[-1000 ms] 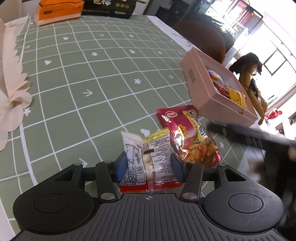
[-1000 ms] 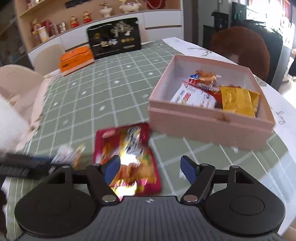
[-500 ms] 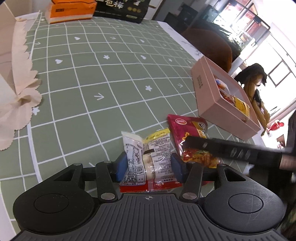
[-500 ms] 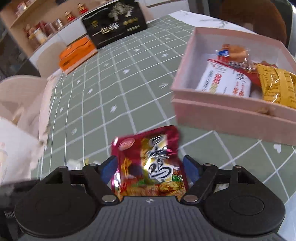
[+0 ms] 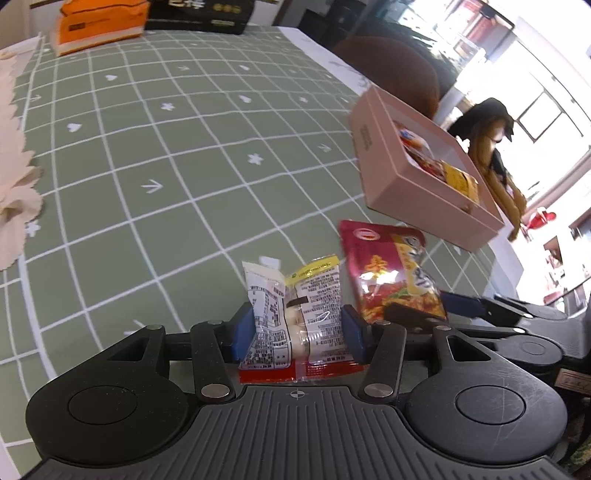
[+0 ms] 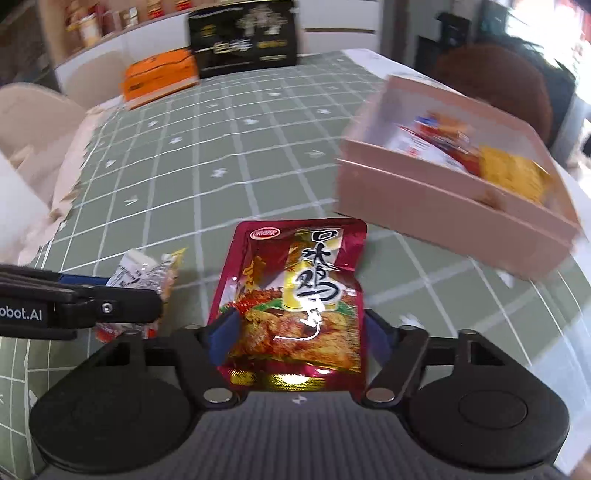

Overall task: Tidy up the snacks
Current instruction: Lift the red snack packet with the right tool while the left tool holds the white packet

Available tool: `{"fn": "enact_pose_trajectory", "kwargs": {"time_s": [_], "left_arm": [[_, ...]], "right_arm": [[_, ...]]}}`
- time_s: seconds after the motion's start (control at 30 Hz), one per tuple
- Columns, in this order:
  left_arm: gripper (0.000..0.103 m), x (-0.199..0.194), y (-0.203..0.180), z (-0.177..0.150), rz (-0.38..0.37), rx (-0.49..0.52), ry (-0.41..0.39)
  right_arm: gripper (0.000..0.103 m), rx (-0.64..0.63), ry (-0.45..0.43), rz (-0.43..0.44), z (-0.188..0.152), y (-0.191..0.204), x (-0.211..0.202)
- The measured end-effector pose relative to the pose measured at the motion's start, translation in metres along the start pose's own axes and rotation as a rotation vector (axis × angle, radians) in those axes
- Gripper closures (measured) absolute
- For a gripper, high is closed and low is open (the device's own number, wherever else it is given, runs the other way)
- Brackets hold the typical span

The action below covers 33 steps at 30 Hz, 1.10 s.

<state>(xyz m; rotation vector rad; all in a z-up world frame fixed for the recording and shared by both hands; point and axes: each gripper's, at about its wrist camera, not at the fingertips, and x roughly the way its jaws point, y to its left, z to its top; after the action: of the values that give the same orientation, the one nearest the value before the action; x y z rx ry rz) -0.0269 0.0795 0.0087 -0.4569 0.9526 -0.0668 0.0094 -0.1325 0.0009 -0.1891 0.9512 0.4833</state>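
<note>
Both grippers are down at the near edge of the green tablecloth with the white grid lines (image 5: 155, 155). The left gripper (image 5: 297, 332) has its blue pads pressed against both sides of a small clear-wrapped snack packet with white and yellow printed labels (image 5: 295, 314), so it's grasping that one. Whether the packet's bottom edge touches the cloth I can't tell.

The right gripper (image 6: 295, 332) sits around the shiny red foil snack pouch with the fried-chicken picture (image 6: 295, 295). Its jaws have just been closing with the pouch between them: the left pad is on the pouch's edge, and the right pad looks to be at the other edge, though the pouch partly hides it. The pouch lies just right of the small packet, nearly touching it in the left wrist view.

The open pink cardboard box (image 6: 443, 214) sits further back on the right with a few snacks already in it, including a yellow packet (image 6: 513, 177). At the far end of the table there's an orange box (image 5: 99, 22) beside a black box with gold print (image 6: 243, 37).
</note>
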Motion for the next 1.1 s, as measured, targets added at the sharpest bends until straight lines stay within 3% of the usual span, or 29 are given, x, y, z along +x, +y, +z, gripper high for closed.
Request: {"fn": "enact_pose_trajectory", "kwargs": {"time_s": [0.27, 0.53, 0.67, 0.83, 1.1], "left_arm": [[0.047, 0.005, -0.015, -0.005, -0.020, 0.036, 0.018], [0.047, 0.005, -0.018, -0.008, -0.025, 0.046, 0.020], [0.047, 0.005, -0.016, -0.008, -0.034, 0.035, 0.017], [0.047, 0.004, -0.014, -0.008, -0.039, 0.025, 0.012], [0.047, 0.004, -0.015, -0.009, -0.041, 0.035, 0.012]], "right_arm": [[0.040, 0.035, 0.011, -0.037, -0.033, -0.024, -0.023], [0.006, 0.017, -0.052, -0.058, -0.022, -0.012, 0.001], [0.001, 0.071, -0.103, -0.116, -0.015, -0.007, 0.014], [0.000, 0.098, -0.116, -0.145, -0.010, -0.005, 0.020], [0.000, 0.047, -0.068, -0.095, -0.010, -0.013, 0.015]]}}
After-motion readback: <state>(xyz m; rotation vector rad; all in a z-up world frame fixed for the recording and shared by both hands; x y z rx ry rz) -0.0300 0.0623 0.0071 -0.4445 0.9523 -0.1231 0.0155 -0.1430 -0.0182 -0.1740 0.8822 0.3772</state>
